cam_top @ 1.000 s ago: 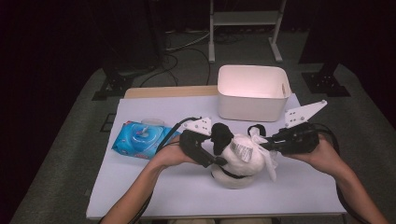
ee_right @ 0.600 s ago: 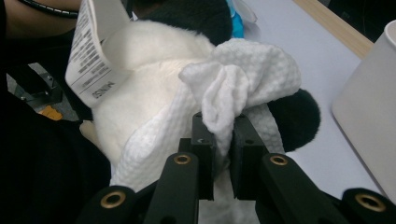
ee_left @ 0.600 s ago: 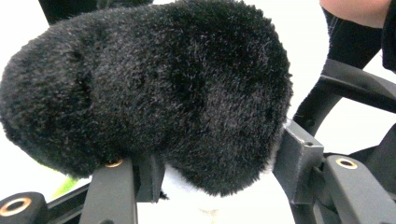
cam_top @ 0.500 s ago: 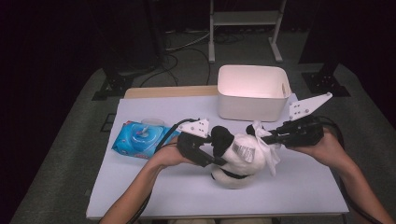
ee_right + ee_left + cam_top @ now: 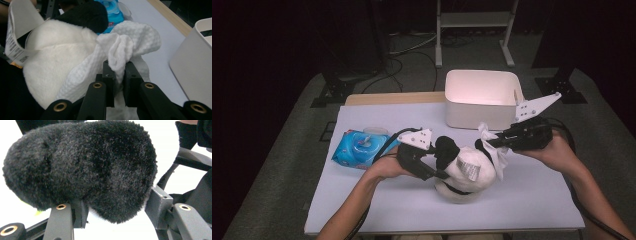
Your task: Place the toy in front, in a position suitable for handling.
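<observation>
A white and black plush toy (image 5: 467, 175) lies on the white table (image 5: 532, 200). My left gripper (image 5: 438, 162) comes in from the left. Its jaws have just been closing and now press on the toy's black furry part (image 5: 82, 165), which sits between them (image 5: 119, 210). My right gripper (image 5: 492, 144) reaches in from the right, shut on a bunched white wipe (image 5: 135, 37). The wipe (image 5: 500, 159) drapes against the toy's white fur (image 5: 57, 60). A paper tag (image 5: 15, 42) hangs from the toy.
A blue pack of wipes (image 5: 359, 148) lies at the table's left. A white bin (image 5: 482, 97) stands at the back, just beyond my right gripper. A wooden strip (image 5: 392, 98) runs along the table's far edge. Dark floor with cables and stands surrounds the table.
The right hand has tipped up a little with the wipe against the toy. The left hand and the toy stay about where they were.
</observation>
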Demonstrator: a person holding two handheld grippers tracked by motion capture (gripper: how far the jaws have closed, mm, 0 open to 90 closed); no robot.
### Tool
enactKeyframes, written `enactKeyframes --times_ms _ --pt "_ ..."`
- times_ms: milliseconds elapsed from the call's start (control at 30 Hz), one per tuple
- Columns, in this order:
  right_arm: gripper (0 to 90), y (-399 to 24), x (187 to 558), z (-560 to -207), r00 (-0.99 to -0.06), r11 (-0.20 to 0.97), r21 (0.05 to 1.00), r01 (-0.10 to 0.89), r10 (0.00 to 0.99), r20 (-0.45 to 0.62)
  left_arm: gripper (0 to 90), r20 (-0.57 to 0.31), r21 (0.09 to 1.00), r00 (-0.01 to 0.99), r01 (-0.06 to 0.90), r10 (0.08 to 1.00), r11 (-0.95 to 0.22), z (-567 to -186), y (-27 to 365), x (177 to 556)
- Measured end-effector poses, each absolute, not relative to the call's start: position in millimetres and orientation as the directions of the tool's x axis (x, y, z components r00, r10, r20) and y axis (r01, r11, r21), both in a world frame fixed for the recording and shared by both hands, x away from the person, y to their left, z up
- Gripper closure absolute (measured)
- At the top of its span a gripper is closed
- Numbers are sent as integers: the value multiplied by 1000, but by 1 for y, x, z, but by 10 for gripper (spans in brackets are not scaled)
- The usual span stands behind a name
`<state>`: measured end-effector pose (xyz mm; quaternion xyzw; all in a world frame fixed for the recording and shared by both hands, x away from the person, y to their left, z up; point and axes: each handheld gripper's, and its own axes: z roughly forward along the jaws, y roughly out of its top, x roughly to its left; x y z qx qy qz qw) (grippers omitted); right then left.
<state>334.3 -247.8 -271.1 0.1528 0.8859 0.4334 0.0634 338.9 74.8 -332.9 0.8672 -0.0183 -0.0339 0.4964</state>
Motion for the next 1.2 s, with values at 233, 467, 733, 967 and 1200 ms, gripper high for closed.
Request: enactKeyframes --times_ms 233,467,733,967,1200 --pt "810 -249 324 -275 -955 581 787 207 296 32 439 -54 856 998 30 -33 -517 -330 80 342" --pt "810 -250 319 -278 -961 603 771 205 274 41 443 -49 853 997 11 -60 -521 -329 80 340" --pt "809 -237 319 -272 -966 608 775 175 258 16 445 -47 856 995 -4 -84 -517 -330 71 339" --pt "809 -232 321 -271 -968 620 767 166 251 6 443 -44 851 996 -1 -73 -526 -328 70 339" --pt "808 -248 318 -274 -960 610 768 195 278 23 443 -57 851 997 19 -57 -526 -326 76 341"
